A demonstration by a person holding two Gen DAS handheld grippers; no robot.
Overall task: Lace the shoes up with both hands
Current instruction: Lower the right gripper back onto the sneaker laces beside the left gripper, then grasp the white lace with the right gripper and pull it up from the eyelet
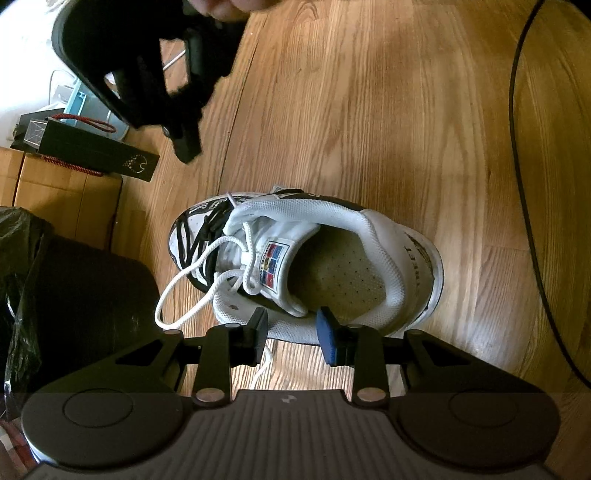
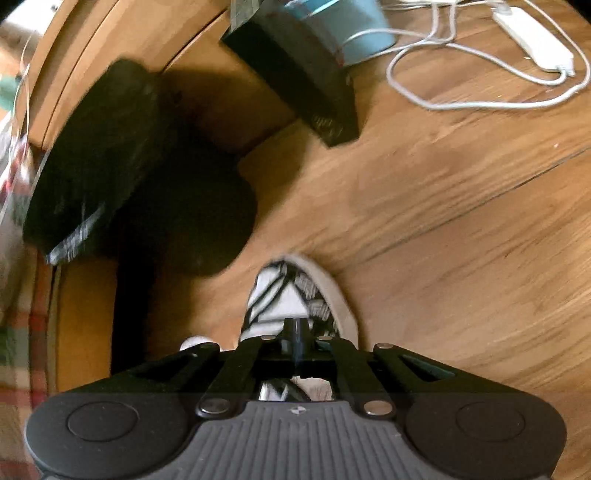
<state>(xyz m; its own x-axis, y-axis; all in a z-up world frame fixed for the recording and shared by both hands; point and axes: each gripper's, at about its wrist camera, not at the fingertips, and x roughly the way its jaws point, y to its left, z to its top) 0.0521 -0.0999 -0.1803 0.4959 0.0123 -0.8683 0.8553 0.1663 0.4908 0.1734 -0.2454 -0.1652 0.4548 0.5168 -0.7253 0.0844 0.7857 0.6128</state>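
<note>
A white sneaker (image 1: 332,258) with black pattern lies on the wood floor (image 1: 369,110), its opening facing me. Its white lace (image 1: 192,280) hangs loose in loops off the near side. My left gripper (image 1: 291,332) is open just in front of the shoe's collar, a lace end trailing beneath it. The right gripper (image 1: 184,144) shows in the left wrist view, high above the shoe's toe. In the right wrist view, my right gripper (image 2: 297,332) is shut with nothing seen between the fingers, above the shoe's patterned toe (image 2: 295,295).
A black box (image 1: 96,151) with red cord handles, a cardboard box (image 1: 55,192) and a black plastic bag (image 1: 55,295) sit to the left. A black cable (image 1: 517,147) runs along the right. White cables (image 2: 480,74) and a blue container (image 2: 354,26) lie beyond the toe.
</note>
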